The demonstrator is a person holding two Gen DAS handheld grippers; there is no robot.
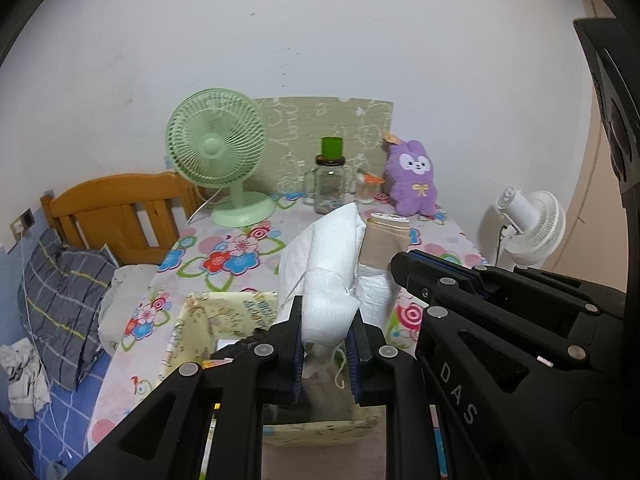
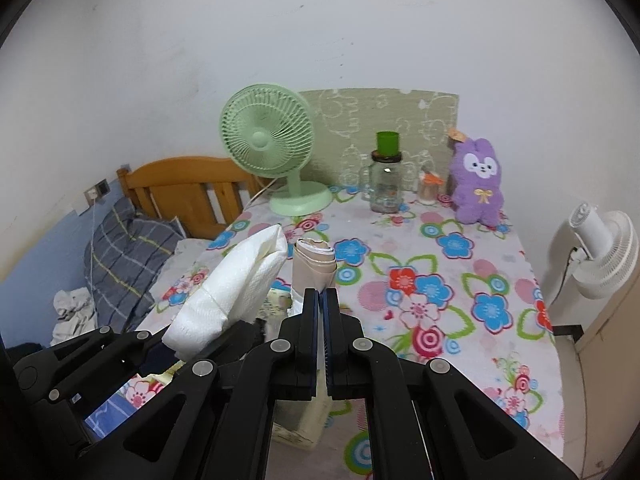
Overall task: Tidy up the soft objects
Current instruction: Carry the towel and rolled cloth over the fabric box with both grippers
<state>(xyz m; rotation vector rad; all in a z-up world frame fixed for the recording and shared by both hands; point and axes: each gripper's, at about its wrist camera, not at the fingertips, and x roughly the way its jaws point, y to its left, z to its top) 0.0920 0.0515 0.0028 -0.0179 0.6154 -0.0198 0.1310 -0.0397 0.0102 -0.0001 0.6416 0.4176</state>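
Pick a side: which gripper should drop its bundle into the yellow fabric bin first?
Left, probably. The left gripper holds the white bundle directly over the yellow bin. The right gripper, shut on the beige roll, sits toward the bin's right edge.

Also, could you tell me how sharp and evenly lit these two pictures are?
Left wrist view: soft, even indoor light, dark fisheye corners, bent wooden headboard; the mint-green desk fan is sharp. Right wrist view: same lighting, and the flowered tablecloth blurs near the bottom edge.
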